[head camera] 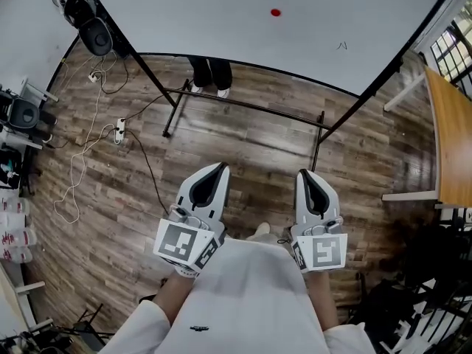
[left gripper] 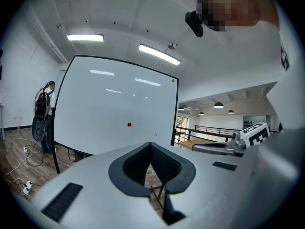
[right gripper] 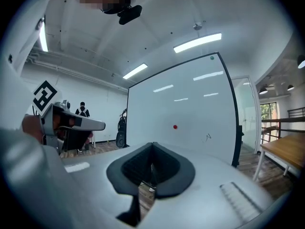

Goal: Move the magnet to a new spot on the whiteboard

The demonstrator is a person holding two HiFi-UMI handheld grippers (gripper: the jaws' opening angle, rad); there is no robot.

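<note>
A wooden floor (head camera: 251,150) lies in front of a large whiteboard (head camera: 206,21) on a black stand. The red magnet (head camera: 275,12) sticks on the lower half of the board, nearer to its bottom edge than to its top edge and well apart from both side edges. The left gripper (head camera: 220,167) and the right gripper (head camera: 304,174) are held close to the person's body, both clenched on nothing and far from the board. I judge this a starting pose, since the magnet is not yet within reach.

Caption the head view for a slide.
Left tongs and right tongs, shut and empty, held short of the whiteboard bearing a red magnet.
</note>
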